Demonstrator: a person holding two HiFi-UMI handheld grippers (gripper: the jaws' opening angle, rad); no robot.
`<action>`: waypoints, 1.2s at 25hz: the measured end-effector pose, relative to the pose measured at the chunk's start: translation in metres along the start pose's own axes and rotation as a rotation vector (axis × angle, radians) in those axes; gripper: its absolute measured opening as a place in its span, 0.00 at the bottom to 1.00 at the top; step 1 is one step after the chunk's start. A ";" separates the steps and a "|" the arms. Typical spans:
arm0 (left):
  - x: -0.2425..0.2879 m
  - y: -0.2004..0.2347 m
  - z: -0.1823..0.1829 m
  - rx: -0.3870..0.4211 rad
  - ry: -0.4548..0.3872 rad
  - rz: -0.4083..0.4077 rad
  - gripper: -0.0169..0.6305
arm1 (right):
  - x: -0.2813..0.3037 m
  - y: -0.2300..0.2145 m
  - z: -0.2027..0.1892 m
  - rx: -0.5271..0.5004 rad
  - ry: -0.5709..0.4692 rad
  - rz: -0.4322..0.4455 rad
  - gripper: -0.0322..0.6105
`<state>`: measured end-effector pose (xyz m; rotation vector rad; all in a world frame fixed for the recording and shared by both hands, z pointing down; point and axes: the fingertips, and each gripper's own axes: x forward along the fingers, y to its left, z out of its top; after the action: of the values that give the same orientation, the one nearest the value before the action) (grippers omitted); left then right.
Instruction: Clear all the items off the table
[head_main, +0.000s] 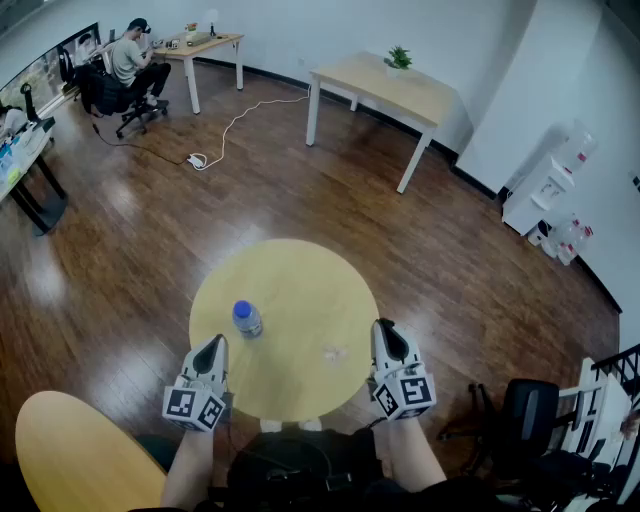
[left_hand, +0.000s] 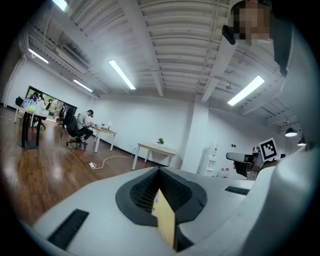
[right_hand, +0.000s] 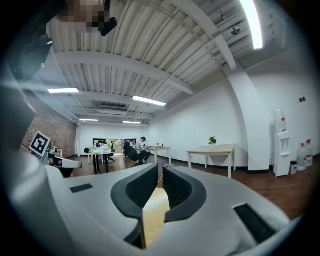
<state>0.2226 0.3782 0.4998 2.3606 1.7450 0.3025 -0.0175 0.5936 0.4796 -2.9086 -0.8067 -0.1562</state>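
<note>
A clear water bottle with a blue cap (head_main: 246, 318) stands upright on the round yellow table (head_main: 300, 262), left of its middle. A small pale scrap (head_main: 335, 352) lies to the right of the bottle. My left gripper (head_main: 214, 344) sits at the table's near left edge, just short of the bottle, with its jaws together and nothing in them. My right gripper (head_main: 384, 326) hangs over the near right edge, beside the scrap, its jaws all but closed and empty. In the left gripper view, the left gripper (left_hand: 159, 172) and, in the right gripper view, the right gripper (right_hand: 161, 172) point level across the room.
A second yellow round top (head_main: 70, 450) lies at the lower left. A black chair (head_main: 525, 410) stands at the lower right. Farther off are a wooden desk with a plant (head_main: 385, 85), a floor cable (head_main: 215, 140) and a seated person (head_main: 130, 60).
</note>
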 end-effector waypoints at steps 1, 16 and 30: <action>0.003 0.001 -0.003 0.000 0.001 0.003 0.03 | 0.004 -0.002 -0.004 -0.002 0.008 0.002 0.10; 0.009 0.018 -0.072 -0.055 0.127 0.109 0.03 | 0.036 0.009 -0.148 -0.035 0.411 0.103 0.23; -0.014 0.004 -0.135 -0.106 0.241 0.165 0.03 | 0.050 0.013 -0.251 -0.148 0.640 0.149 0.22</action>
<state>0.1853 0.3677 0.6295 2.4801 1.5832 0.7128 0.0147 0.5718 0.7328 -2.7446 -0.4770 -1.0969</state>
